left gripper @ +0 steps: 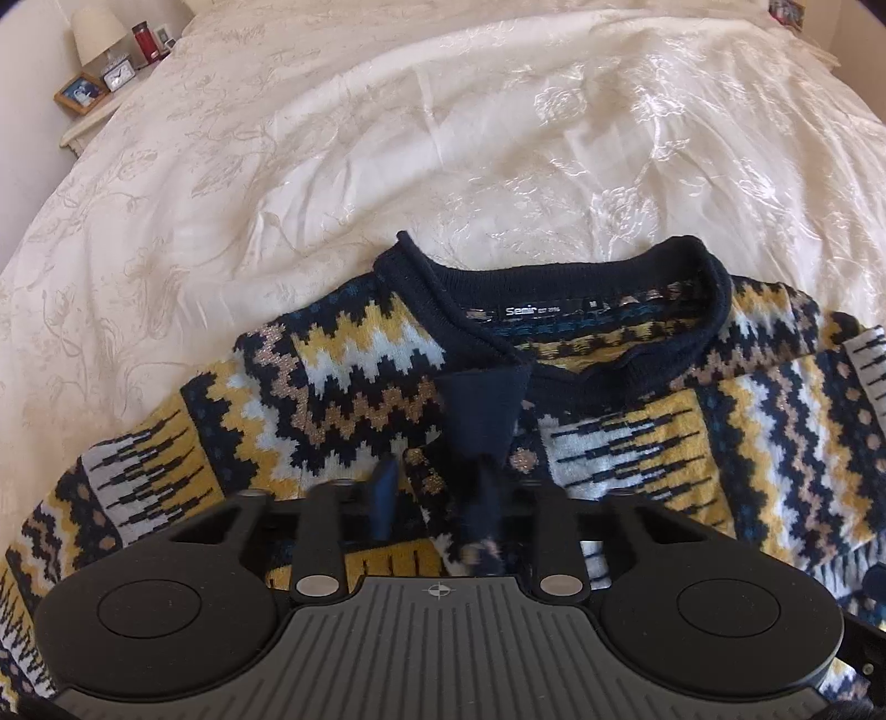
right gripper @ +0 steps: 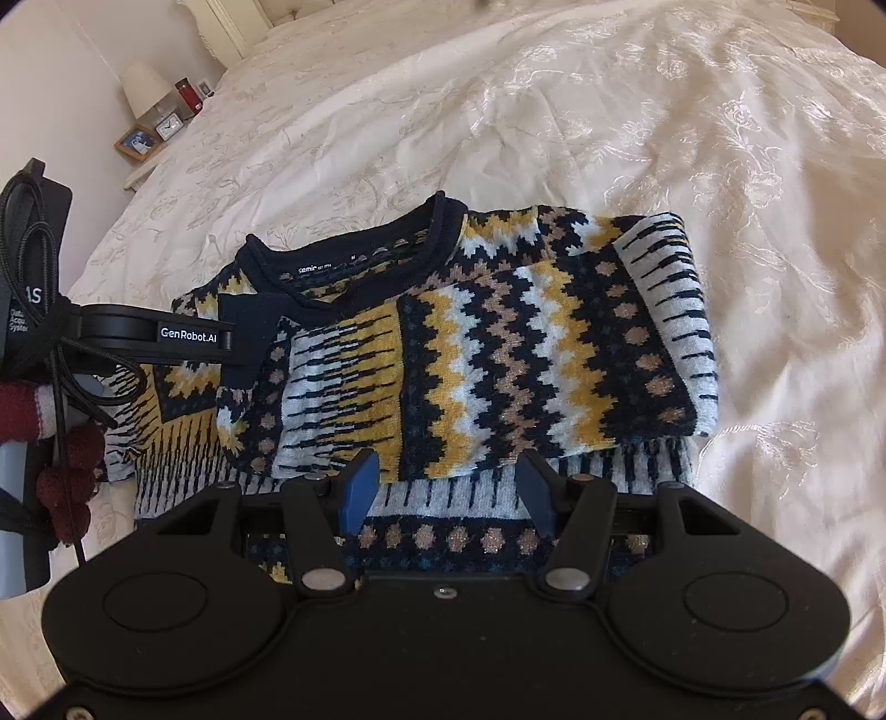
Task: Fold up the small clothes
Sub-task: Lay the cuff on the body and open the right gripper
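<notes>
A navy, yellow and white zigzag-knit sweater (left gripper: 343, 387) lies on the cream bedspread (left gripper: 387, 138), its navy collar (left gripper: 686, 260) pointing away from me. In the right wrist view the sweater (right gripper: 498, 343) has its right side folded in over the chest. My left gripper (left gripper: 437, 498) is narrowed on the navy sleeve cuff (left gripper: 482, 410), which bunches between its fingers just below the collar. From the right wrist view the left gripper (right gripper: 238, 346) reaches in from the left, with the cuff (right gripper: 249, 315) at its tip. My right gripper (right gripper: 447, 493) hovers open over the sweater's lower band, holding nothing.
A bedside table (left gripper: 83, 127) at the far left carries a lamp (left gripper: 97, 27), a clock (left gripper: 119, 75), a photo frame (left gripper: 80, 94) and a red bottle (left gripper: 145, 41). A person's maroon sleeve (right gripper: 22, 410) and cables (right gripper: 33, 243) sit at the left edge. Bedspread stretches beyond the sweater.
</notes>
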